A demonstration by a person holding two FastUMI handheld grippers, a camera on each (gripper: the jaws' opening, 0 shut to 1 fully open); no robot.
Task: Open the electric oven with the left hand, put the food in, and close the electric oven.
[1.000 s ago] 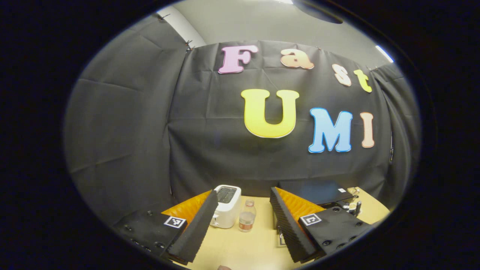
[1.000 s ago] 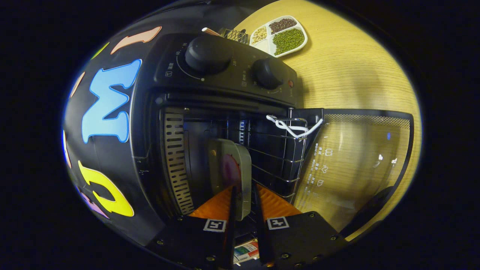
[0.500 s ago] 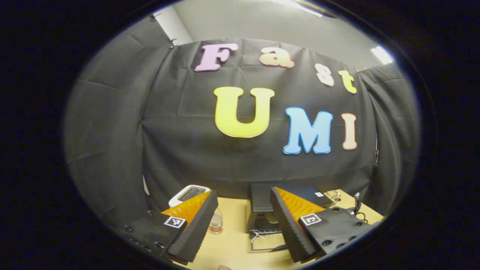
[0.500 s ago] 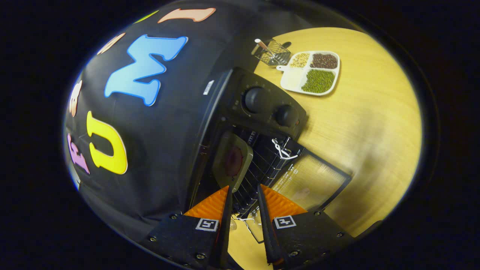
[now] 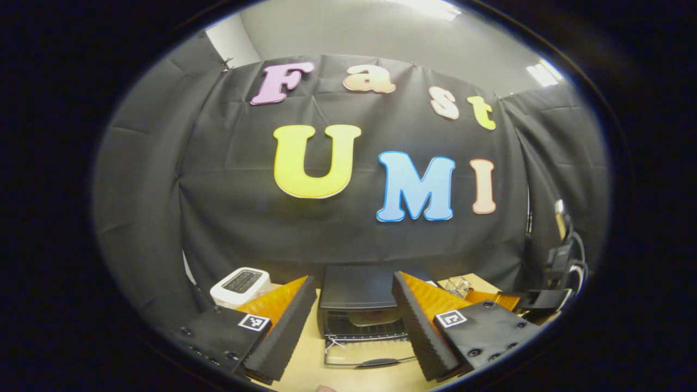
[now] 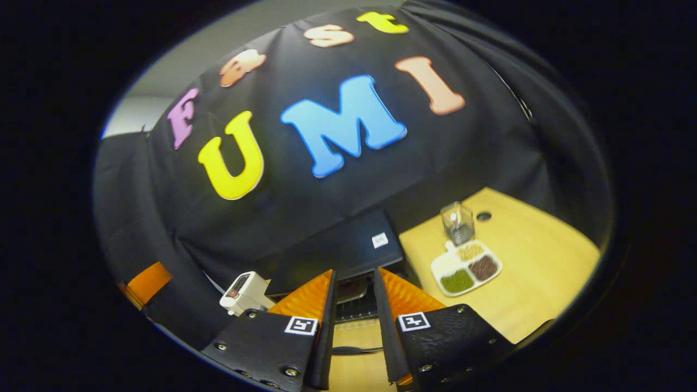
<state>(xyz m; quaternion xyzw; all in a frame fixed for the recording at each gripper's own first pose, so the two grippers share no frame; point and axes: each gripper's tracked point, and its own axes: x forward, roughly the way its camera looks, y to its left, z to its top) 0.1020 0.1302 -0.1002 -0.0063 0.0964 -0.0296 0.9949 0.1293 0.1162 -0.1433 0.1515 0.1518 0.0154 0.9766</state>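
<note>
The black electric oven (image 5: pixel 356 288) stands on the wooden table with its glass door (image 5: pixel 370 356) folded down flat. A pale tray of food (image 5: pixel 366 318) rests on the rack inside. My left gripper (image 5: pixel 354 279) is open wide, well back from the oven, which sits between its fingers. My right gripper (image 6: pixel 354 272) is drawn back from the oven (image 6: pixel 332 256), open by a narrow gap and holding nothing. The tray (image 6: pixel 351 291) shows between its fingertips. The right gripper (image 5: pixel 517 300) appears at the right in the left gripper view.
A white toaster (image 5: pixel 239 280) stands left of the oven. Right of the oven lie a divided dish of beans (image 6: pixel 465 267) and a small clear holder (image 6: pixel 457 222). Bare table (image 6: pixel 544 272) extends to the right. Part of the left gripper (image 6: pixel 144 283) shows at far left.
My right gripper has let go of the tray inside the oven and pulled back and up. The left gripper view has swung so the oven now sits between its fingers.
</note>
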